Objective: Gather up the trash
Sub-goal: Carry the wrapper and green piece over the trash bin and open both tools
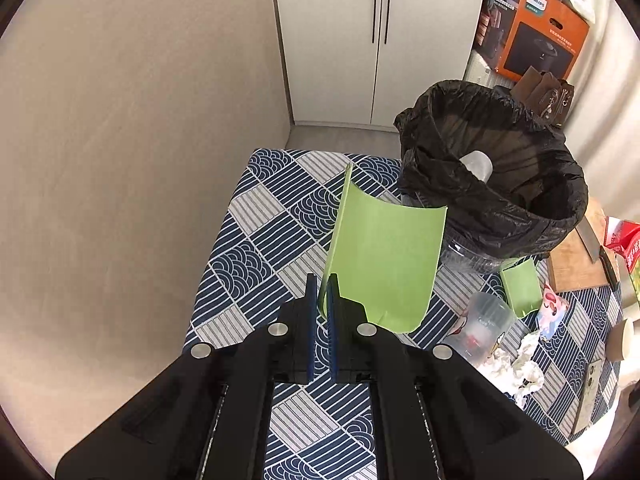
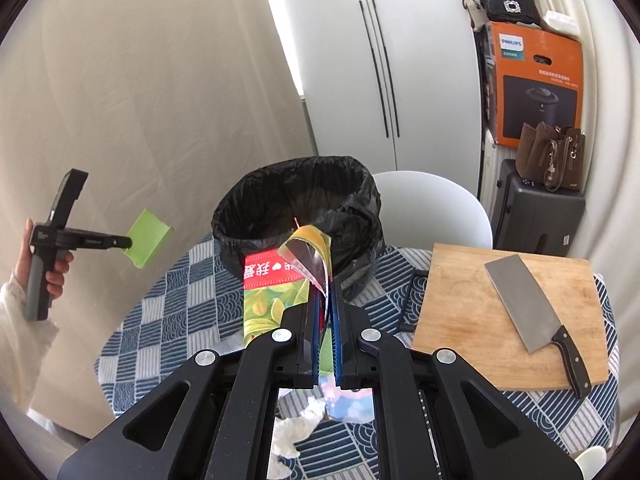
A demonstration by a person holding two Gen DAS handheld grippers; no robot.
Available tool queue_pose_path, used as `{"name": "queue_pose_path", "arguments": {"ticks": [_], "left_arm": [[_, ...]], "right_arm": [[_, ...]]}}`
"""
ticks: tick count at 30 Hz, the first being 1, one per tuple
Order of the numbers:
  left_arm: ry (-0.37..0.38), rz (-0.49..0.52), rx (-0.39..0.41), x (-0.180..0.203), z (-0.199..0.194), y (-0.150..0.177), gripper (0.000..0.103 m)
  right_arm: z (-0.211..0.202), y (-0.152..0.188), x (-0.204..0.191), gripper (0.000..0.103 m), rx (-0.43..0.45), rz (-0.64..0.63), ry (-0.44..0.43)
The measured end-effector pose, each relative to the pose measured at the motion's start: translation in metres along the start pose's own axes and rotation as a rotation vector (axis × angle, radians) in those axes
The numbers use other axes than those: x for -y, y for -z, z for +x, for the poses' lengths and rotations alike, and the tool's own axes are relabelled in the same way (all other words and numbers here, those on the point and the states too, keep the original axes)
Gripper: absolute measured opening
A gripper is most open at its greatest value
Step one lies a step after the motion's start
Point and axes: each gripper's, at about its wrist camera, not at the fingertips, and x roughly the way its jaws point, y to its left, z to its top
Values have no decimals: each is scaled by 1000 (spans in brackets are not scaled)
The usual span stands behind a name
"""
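White cupboard doors (image 1: 376,40) and a plain wall stand behind a table with a blue and white patterned cloth (image 1: 256,248). On the cloth sits a bin lined with a black bag (image 1: 500,168), and a clear cup lies inside it.

The left gripper (image 1: 322,280) is clamped tight on the edge of a green card (image 1: 384,264). The card hangs in the air above the cloth, just left of the bin. The right gripper (image 2: 326,280) is squeezed shut on a shiny snack wrapper (image 2: 280,280), red, yellow and green, held up in front of the bin.

Only the left view shows what else is on the table: a clear plastic cup (image 1: 484,320) lying on its side, a crumpled white tissue (image 1: 516,364), a small green piece (image 1: 522,288), a little picture card (image 1: 552,308) and a phone (image 1: 588,392) near the edge.

Only the right view shows the whole wooden cutting board (image 2: 508,316) with a big knife (image 2: 532,312) on it, a white chair (image 2: 432,208) behind the bin, and a brown bag on a dark case. It also shows the person's left hand (image 2: 52,268) in a white sleeve, holding the left tool from the side with the green card at its tip.
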Motion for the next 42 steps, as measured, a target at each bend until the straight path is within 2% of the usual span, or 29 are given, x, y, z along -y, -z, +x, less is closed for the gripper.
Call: {"name": "queue_pose_path", "arguments": {"ticks": [6, 14, 24, 31, 33, 34, 35, 36, 37, 38, 39, 40, 42], "left_arm": [[79, 7, 57, 2, -2, -34, 5], [198, 29, 83, 13, 6, -78, 5], [293, 146, 117, 51, 19, -108, 5], [313, 259, 134, 79, 31, -120, 5], [320, 282, 144, 85, 33, -123, 7], [324, 283, 168, 86, 32, -123, 11], [337, 279, 187, 85, 29, -123, 29], [357, 275, 205, 83, 26, -123, 56], [373, 266, 229, 79, 22, -123, 68], [387, 251, 258, 75, 16, -122, 78], [401, 241, 279, 71, 12, -121, 79], [406, 236, 289, 69, 8, -120, 81], [370, 226, 308, 64, 2, -117, 90]], "right_arm": [[13, -35, -12, 5, 29, -17, 17], [39, -72, -27, 5, 45, -67, 37], [73, -99, -42, 5, 28, -96, 54], [97, -107, -43, 5, 12, -97, 64], [106, -111, -43, 8, 6, -106, 74], [109, -112, -44, 8, 2, -113, 84], [113, -114, -44, 9, -2, -120, 92], [115, -117, -45, 23, -1, -125, 108], [115, -119, -45, 33, 6, -128, 125], [115, -121, -44, 60, 14, -124, 136], [112, -122, -43, 78, 31, -115, 154], [108, -123, -42, 82, 55, -104, 173], [101, -124, -37, 83, 78, -74, 178]]}}
